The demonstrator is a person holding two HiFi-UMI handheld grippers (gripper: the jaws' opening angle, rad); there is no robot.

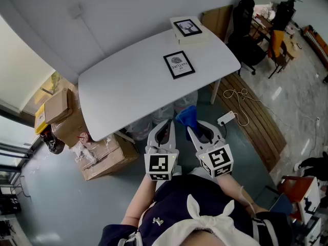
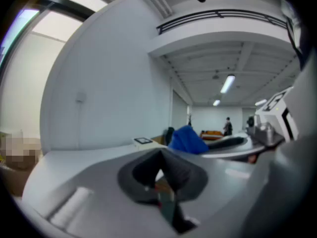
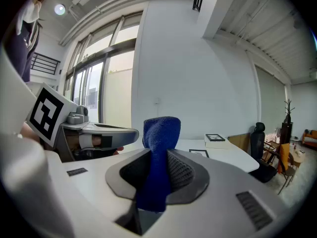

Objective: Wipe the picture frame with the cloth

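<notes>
**Cloth gripped, frame well ahead**

The right tongs (image 3: 158,171) clamp the blue cloth (image 3: 161,133). The left tongs (image 2: 161,175) are closed on nothing. The frame (image 1: 179,64) lies flat on the white tabletop (image 1: 128,81), well ahead of both tongs. Its long axis points away, roughly in line with the right tongs. A second frame (image 1: 187,28) sits farther ahead, and boxes (image 1: 97,158) stand to the left.

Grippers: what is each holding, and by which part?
Right gripper is shut on the blue cloth, pinched mid-length, one end sticking out past the jaws. Left gripper is shut, empty.
</notes>
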